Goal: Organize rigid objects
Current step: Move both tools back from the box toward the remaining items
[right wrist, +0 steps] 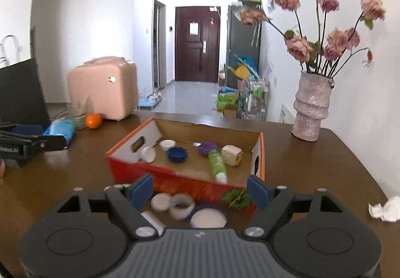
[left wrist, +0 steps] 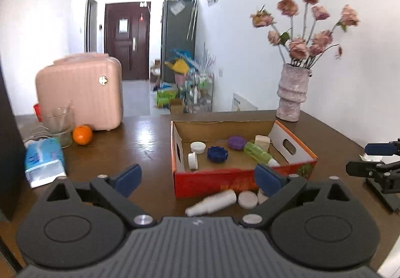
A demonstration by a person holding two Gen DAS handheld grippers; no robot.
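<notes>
From my left claw [left wrist: 197,179] I lose part of the scene behind its own body: the right pad [left wrist: 268,179] covers the near corner of the cardboard box [left wrist: 215,180], and a white jar behind it is only a sliver. The white bottle [left wrist: 212,203] lying at 6 o'clock of the box is cut off at its neck by the claw housing, with a white lid [left wrist: 247,199] just beside it. Both claws are spread wide with nothing between the pads. The right claw [right wrist: 200,193] likewise hides the end of a white tube [right wrist: 152,220] and the lower rim of a round tin [right wrist: 208,218]; a roll of tape [right wrist: 182,206] and a white cap [right wrist: 162,201] lie near them, outside the box.

I can read no writing; the printing on the box front is blurred, as is the blue tissue pack [left wrist: 43,161] at 9 o'clock.

Inside the box: a green tube [right wrist: 217,161], a purple lid [right wrist: 208,148], a blue lid [right wrist: 177,153], two white lids [left wrist: 197,147] and a beige block [right wrist: 232,151]. A vase [right wrist: 310,108] holding dried flowers stands at 2 o'clock on the table [left wrist: 140,138].
</notes>
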